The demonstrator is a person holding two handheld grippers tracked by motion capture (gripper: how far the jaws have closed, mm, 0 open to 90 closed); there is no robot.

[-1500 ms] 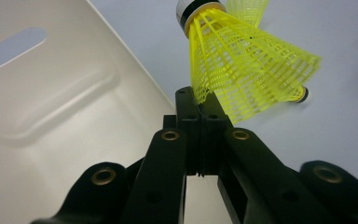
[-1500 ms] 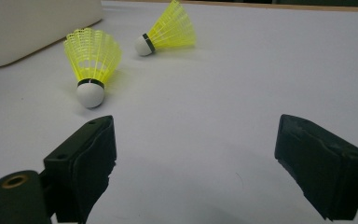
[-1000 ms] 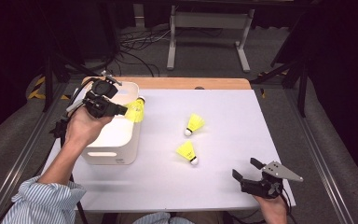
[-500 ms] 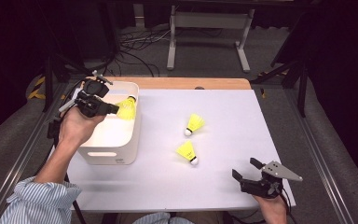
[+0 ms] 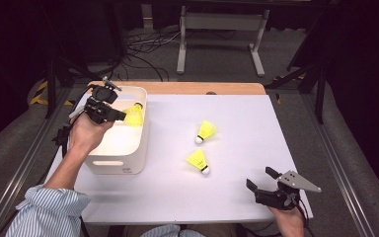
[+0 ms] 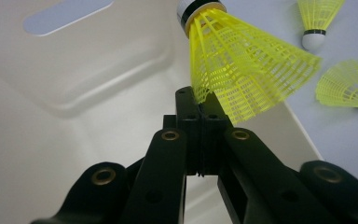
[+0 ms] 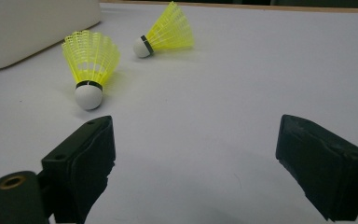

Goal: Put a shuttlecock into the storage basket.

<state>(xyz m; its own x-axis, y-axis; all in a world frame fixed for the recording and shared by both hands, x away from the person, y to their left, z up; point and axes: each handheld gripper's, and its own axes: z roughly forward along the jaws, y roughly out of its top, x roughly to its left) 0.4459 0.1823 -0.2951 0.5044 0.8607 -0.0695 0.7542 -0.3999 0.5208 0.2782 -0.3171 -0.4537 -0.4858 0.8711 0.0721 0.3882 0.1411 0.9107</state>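
Left gripper point(image 6: 200, 100) clamped on yellow shuttlecock point(image 6: 242, 70) — over white bin point(image 5: 128, 148)

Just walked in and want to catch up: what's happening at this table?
A person is putting yellow shuttlecocks into a white bin. The left gripper is shut on the skirt of one shuttlecock and holds it over the bin's opening. Two more shuttlecocks, the farther one and the nearer one, lie on the white table. The right gripper rests near the table's front edge, its jaws open with nothing between them.
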